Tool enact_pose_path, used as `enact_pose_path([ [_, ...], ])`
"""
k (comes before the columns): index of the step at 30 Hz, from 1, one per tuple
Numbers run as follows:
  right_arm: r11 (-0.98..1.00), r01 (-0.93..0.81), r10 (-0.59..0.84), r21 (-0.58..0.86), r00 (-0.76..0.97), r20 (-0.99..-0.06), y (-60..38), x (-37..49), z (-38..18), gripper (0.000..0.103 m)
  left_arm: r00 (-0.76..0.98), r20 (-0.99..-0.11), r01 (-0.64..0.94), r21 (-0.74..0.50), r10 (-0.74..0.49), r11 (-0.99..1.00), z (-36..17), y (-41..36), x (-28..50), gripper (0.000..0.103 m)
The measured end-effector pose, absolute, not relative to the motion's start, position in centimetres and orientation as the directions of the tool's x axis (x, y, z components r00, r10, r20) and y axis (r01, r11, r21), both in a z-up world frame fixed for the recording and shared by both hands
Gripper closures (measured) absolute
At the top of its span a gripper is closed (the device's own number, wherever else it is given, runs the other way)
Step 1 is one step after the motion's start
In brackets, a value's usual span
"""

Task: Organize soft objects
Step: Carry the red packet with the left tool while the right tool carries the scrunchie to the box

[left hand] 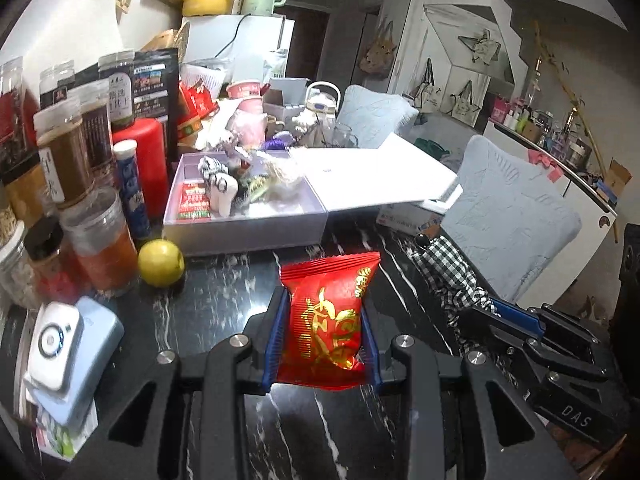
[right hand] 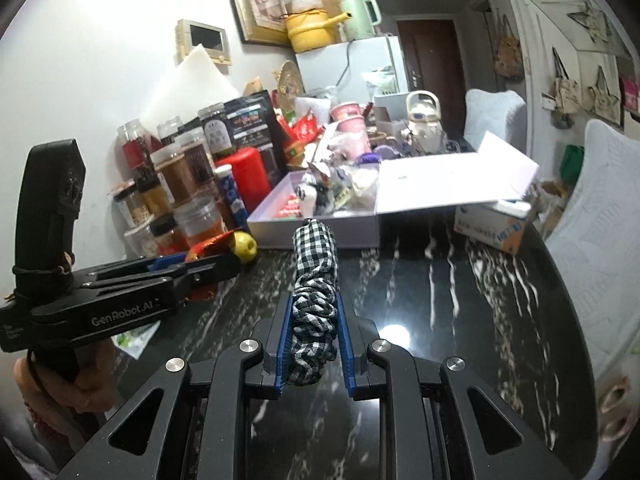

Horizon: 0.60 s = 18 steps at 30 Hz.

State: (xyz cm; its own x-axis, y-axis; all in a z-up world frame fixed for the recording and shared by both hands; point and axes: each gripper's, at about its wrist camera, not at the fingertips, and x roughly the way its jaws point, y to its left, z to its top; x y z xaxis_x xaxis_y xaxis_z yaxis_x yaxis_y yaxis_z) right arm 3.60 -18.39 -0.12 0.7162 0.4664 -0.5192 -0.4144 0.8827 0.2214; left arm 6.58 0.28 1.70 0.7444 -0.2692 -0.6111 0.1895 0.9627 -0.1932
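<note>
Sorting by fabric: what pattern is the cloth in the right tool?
Black-and-white check on the cloth, clearest in the right wrist view.

The left black two-finger gripper with blue ribbed pads (left hand: 325,334) is clamped on a red foil snack packet with gold lettering (left hand: 330,316), angled downward. The right black gripper with blue pads (right hand: 313,340) pinches a black-and-white checked fabric bundle (right hand: 314,280). A hand (right hand: 60,380) grips the left gripper's handle

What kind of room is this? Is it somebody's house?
Probably a lived-in home's dining or kitchen corner: a white fridge with a yellow pot on top, food jars crowding a dark marble table.
</note>
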Motion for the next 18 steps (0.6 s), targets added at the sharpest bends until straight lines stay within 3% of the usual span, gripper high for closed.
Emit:
enact_pose_path([
  [18, 0.818, -0.498, 0.571, 0.287, 0.647, -0.506, -16.5, 14.7, 2.6, 0.082, 0.81, -0.543, 0.17, -0.142, -0.22, 0.975, 6.2, 1.6, 15.9, 0.07],
])
